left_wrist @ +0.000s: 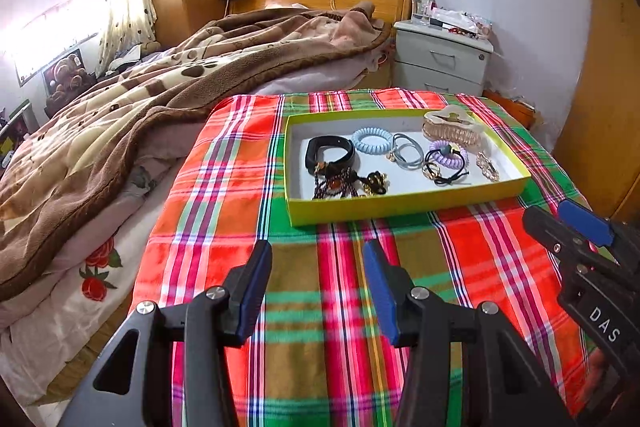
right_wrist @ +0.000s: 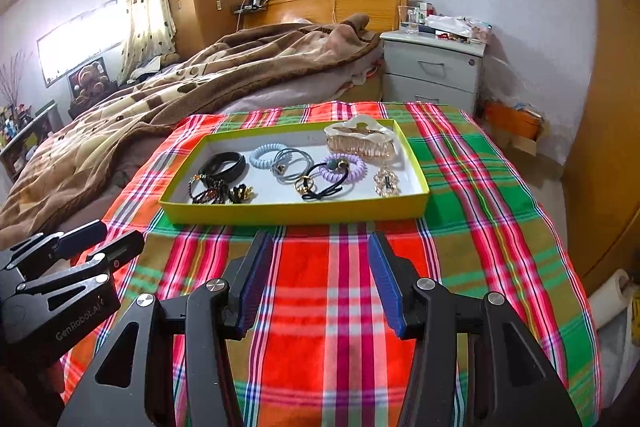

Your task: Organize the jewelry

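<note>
Fingers (right_wrist: 256,279) apart before jewelry-filled tray (right_wrist: 296,213).

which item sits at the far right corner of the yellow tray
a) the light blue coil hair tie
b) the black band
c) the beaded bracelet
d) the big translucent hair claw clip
d: the hair claw clip rests against the far right corner of the yellow tray, while the black band and beaded bracelet lie at the left end and the blue coil tie is nearer the middle.
</note>
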A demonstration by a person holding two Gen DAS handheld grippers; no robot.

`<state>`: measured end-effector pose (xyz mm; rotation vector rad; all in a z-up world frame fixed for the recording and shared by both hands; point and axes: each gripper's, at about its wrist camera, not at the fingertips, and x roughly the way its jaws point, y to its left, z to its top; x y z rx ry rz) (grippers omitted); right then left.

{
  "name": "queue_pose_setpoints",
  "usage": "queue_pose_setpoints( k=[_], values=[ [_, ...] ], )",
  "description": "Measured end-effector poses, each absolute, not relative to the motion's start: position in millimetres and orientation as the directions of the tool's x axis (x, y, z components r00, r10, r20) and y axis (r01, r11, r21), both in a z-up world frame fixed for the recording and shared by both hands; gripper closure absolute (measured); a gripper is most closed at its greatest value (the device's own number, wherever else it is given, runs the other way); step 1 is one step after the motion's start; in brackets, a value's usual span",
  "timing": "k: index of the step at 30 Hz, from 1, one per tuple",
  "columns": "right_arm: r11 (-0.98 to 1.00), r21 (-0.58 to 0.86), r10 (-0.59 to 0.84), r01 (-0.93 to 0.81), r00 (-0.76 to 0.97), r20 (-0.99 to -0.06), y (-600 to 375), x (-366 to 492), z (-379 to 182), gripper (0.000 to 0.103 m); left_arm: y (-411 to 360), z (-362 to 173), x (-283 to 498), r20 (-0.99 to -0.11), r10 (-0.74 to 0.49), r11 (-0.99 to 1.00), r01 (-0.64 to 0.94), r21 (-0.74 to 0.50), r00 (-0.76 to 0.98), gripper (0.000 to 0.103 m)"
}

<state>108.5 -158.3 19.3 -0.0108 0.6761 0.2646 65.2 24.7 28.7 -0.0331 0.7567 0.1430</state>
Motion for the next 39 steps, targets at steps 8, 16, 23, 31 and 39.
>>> queue_pose_setpoints(
  k=[8,16,23,31,39],
  values=[
    [0.965,0.075,0.246,-0.253,0.758,-0.604,-157.1,88.3,16.5,0.053,18.6,20.4,44.7,-0.694,0.103,0.992,-0.129,0.015,0.713,0.054],
    [0.961,0.074,0.255,-0.265,0.758,-0.601,-154.2,79.9,13.9,0.053,16.9,14.9,34.6,-0.697,0.098,0.991,-0.137,-0.001,0.71,0.054],
    [0.961,0.075,0.257,-0.266,0.761,-0.595,-154.3,77.9,14.8,0.053,15.0,15.0,33.9,-0.693,0.099,0.99,-0.138,-0.001,0.714,0.054],
    [0.96,0.076,0.26,-0.269,0.761,-0.595,-153.9,77.2,15.1,0.053,16.8,13.2,35.1,-0.698,0.096,0.99,-0.141,-0.008,0.709,0.054],
    [0.96,0.08,0.263,-0.27,0.761,-0.592,-153.8,77.6,16.2,0.053,15.3,12.0,36.1,-0.705,0.09,0.99,-0.138,-0.012,0.704,0.054]
  ],
)
